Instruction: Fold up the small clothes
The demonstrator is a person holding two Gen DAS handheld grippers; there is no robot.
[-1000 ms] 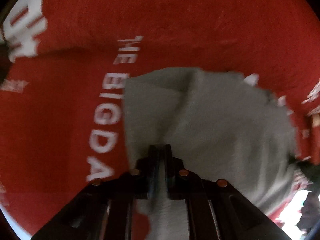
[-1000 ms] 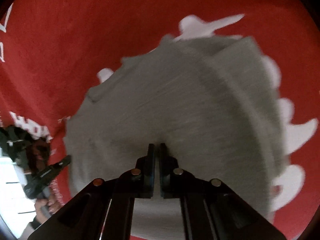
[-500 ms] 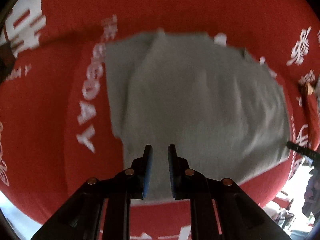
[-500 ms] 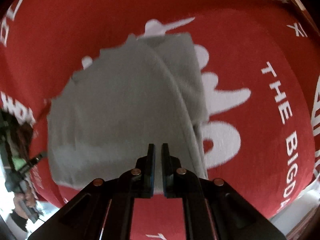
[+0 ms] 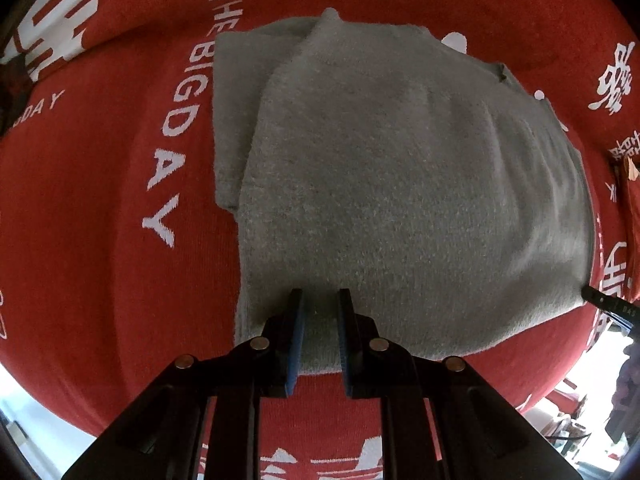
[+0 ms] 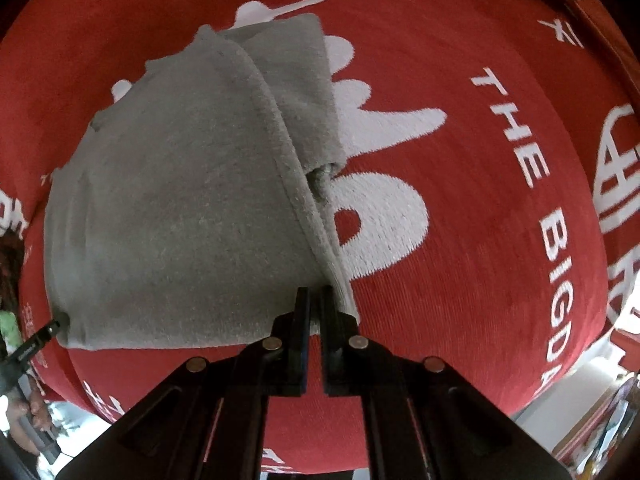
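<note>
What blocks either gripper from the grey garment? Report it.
Nothing visible does. The left gripper is open directly over the near edge of the grey garment; the right gripper, slightly parted, sits at its near corner. Only the red cloth surrounds it.

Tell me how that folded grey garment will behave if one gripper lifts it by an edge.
The grey garment is probably floppy: soft knit, lying in loose layers. Lifted by one edge, it would likely droop and unfold. Its fuzzy surface should grip the red cloth, so pushing may bunch it.
</note>
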